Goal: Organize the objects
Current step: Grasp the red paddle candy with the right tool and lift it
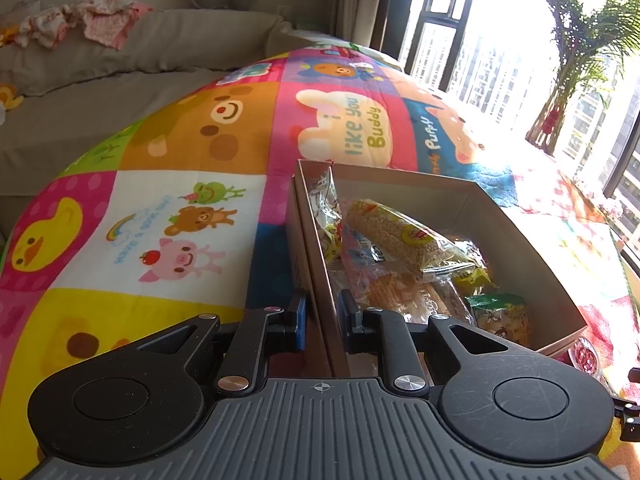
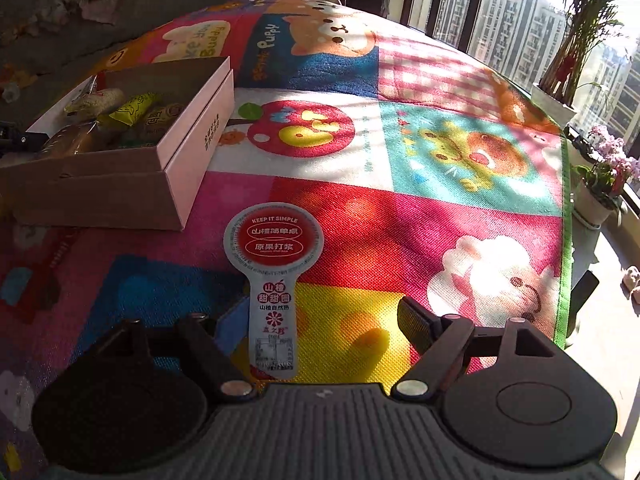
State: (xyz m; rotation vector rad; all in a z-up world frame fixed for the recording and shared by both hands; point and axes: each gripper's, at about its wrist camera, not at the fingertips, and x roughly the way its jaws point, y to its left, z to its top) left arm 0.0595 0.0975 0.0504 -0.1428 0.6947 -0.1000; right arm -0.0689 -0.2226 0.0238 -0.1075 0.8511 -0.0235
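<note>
A shallow cardboard box (image 1: 516, 240) holds several wrapped snacks, among them a long grain bar (image 1: 396, 236). My left gripper (image 1: 322, 320) is shut on the box's near left wall, one pad outside and one inside. The same box (image 2: 196, 128) sits at the left in the right wrist view. A lollipop-shaped snack packet (image 2: 274, 248) with a red round label lies flat on the colourful play mat (image 2: 440, 208). Its stem reaches in between the fingers of my right gripper (image 2: 326, 324). That gripper stands open, and its pads do not press the packet.
A grey sofa (image 1: 80, 92) with a cushion and crumpled clothes runs behind the mat. Tall windows (image 1: 472, 52) and a potted palm (image 2: 576, 52) stand at the right. Flower pots (image 2: 600, 184) sit past the mat's green right edge.
</note>
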